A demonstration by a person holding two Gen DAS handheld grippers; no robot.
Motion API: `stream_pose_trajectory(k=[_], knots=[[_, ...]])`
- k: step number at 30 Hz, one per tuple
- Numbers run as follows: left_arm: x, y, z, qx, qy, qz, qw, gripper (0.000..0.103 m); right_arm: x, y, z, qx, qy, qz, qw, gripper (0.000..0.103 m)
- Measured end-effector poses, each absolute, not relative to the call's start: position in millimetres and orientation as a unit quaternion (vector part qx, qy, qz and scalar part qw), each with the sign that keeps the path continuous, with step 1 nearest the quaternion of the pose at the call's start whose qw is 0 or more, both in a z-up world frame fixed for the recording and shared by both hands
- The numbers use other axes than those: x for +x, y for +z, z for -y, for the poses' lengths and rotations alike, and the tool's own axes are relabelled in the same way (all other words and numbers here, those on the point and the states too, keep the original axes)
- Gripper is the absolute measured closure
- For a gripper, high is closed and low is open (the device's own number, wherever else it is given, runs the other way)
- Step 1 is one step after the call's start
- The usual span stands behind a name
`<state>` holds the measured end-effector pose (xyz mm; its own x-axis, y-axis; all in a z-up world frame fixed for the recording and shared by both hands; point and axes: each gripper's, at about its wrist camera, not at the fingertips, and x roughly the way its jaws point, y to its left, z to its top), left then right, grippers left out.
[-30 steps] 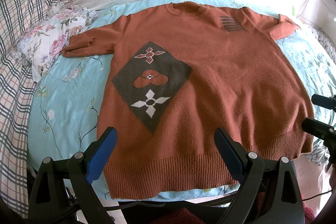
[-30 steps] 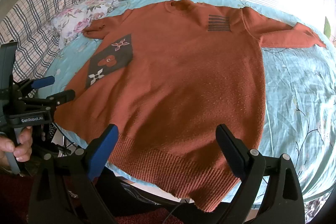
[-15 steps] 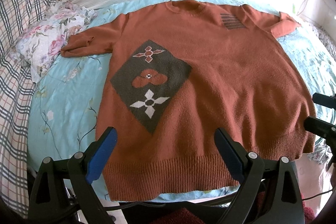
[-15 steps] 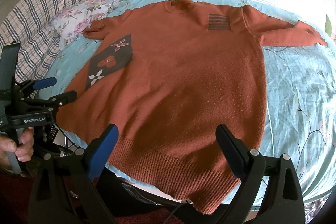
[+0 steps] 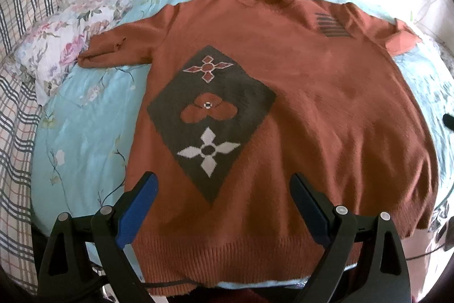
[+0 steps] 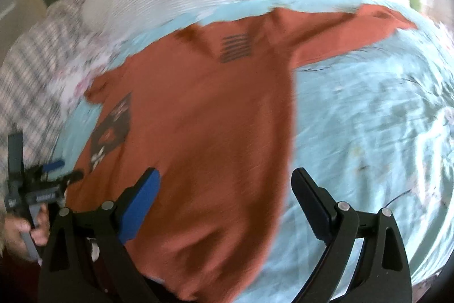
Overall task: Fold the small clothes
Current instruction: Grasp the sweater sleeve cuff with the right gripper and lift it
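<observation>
left wrist view – one rust sweater (image 5: pixel 312 110) flat on bed (image 5: pixel 85 132), two grippers – left gripper (image 5: pixel 224 189), right gripper (image 6: pixel 227 186) – fingers apart, empty

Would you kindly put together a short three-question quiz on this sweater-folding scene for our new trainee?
1. True or false: the left gripper is shut on the hem of the orange sweater.
2. Multiple choice: the grey diamond patch on the sweater shows A) three flower motifs, B) a row of stars, C) a single letter.
3. Fill in: the sweater lies spread flat on a light ____ floral bedsheet.

Key
1. False; both it and the right gripper are open, with nothing between the fingers.
2. A
3. blue
</observation>
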<state>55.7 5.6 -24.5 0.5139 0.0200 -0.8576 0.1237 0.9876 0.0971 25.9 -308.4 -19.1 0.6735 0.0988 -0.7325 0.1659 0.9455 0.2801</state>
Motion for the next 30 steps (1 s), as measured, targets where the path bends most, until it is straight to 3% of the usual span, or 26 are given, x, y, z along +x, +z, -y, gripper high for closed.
stream_pose_trajectory(k=[2,8,13,15,28,29,30], knots=[[63.4,-27.5,-5.0,0.072,-0.027,-0.500,0.863,0.009,32.7,-19.6,336.9,0.181,-0.033,-0.393,0.901,0.011],[88.0,-33.0,3.5,0.090,-0.031,-0.506,0.857,0.009,54.2,-13.3,448.8,0.241,-0.097,-0.350,0.900,0.034],[108.4,-43.7,19.5,0.108,-0.037,-0.522,0.845,0.009,72.7,-15.6,572.2,0.346,-0.158,-0.289,0.879,0.061],[117.2,-49.5,28.7,0.109,-0.045,-0.530,0.840,0.009,82.7,-20.9,615.1,0.381,-0.184,-0.269,0.865,0.066],[159.2,-71.9,89.9,0.142,-0.084,-0.553,0.816,0.009,153.0,-48.4,734.1,0.410,-0.280,-0.238,0.835,0.069],[161.3,-72.4,91.1,0.141,-0.085,-0.553,0.817,0.009,155.5,-47.9,735.6,0.408,-0.280,-0.236,0.836,0.076],[163.7,-73.5,91.5,0.140,-0.085,-0.553,0.817,0.009,155.7,-45.4,734.8,0.403,-0.278,-0.238,0.839,0.092]])
